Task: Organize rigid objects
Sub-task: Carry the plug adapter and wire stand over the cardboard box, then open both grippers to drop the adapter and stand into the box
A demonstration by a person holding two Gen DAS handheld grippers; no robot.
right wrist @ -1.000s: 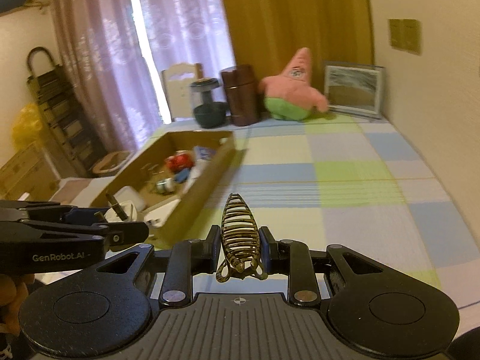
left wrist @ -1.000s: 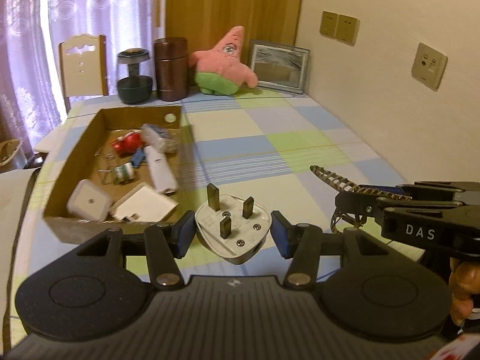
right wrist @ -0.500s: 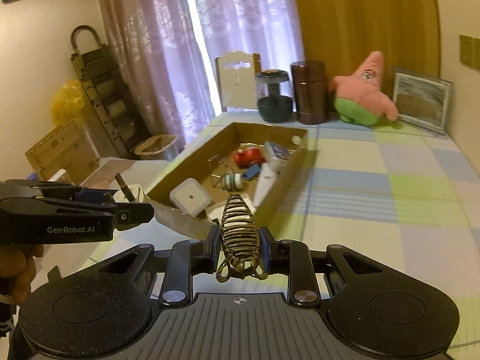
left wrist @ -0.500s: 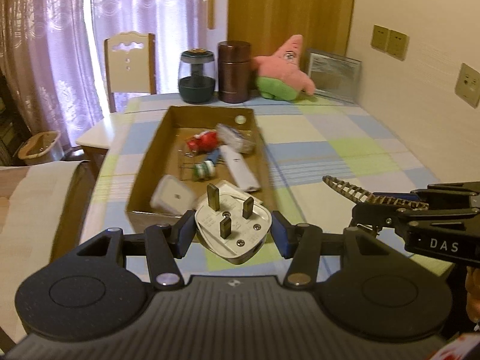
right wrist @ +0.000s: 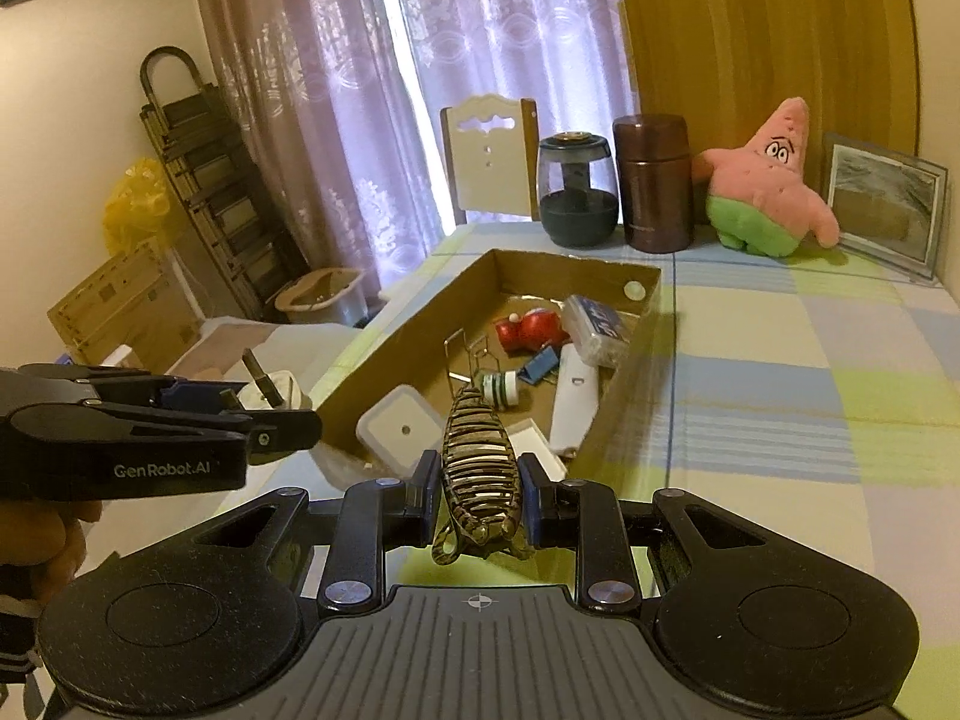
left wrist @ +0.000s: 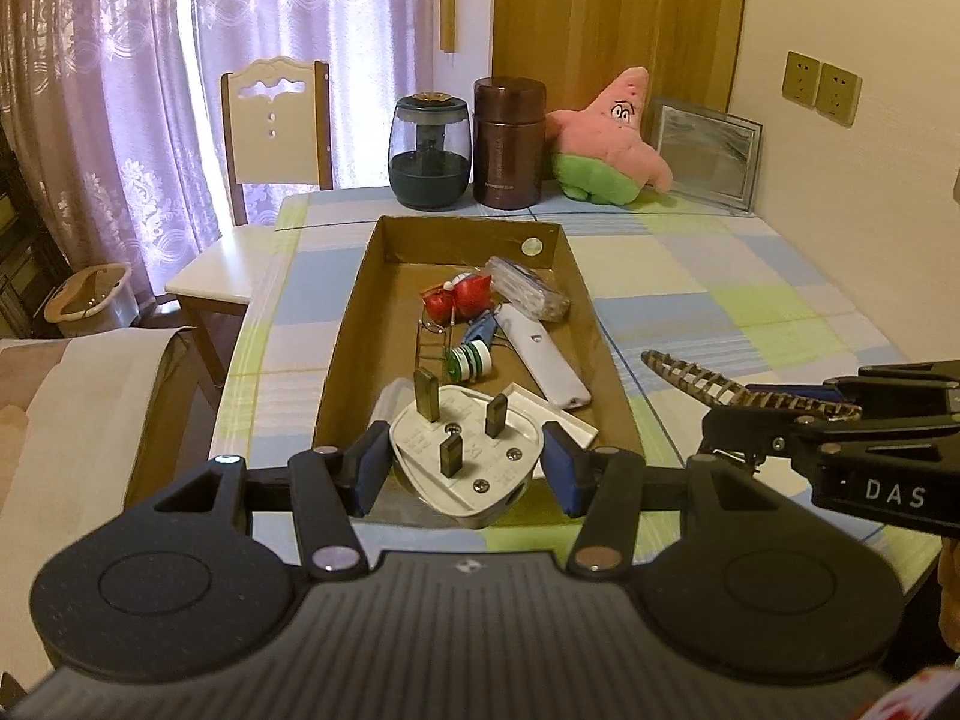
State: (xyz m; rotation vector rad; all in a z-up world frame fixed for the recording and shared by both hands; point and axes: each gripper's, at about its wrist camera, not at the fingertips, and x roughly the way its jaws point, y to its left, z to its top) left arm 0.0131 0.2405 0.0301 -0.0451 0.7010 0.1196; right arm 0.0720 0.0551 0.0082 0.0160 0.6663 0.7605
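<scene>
The left gripper (left wrist: 465,468) is clamped on a white three-pin plastic plug (left wrist: 465,456), pins up, held above the near end of the brown cardboard box (left wrist: 354,324), prob. so it can be dropped in w/ the other bits. The right gripper (right wrist: 477,495) is closed round a bronze ribbed metal hair clip (right wrist: 479,468), carried lengthwise, just short of the box's near edge, apparently for the same reason.

Black left gripper (left wrist: 462,468), blue pads, possibly striped sleeve.
</scene>
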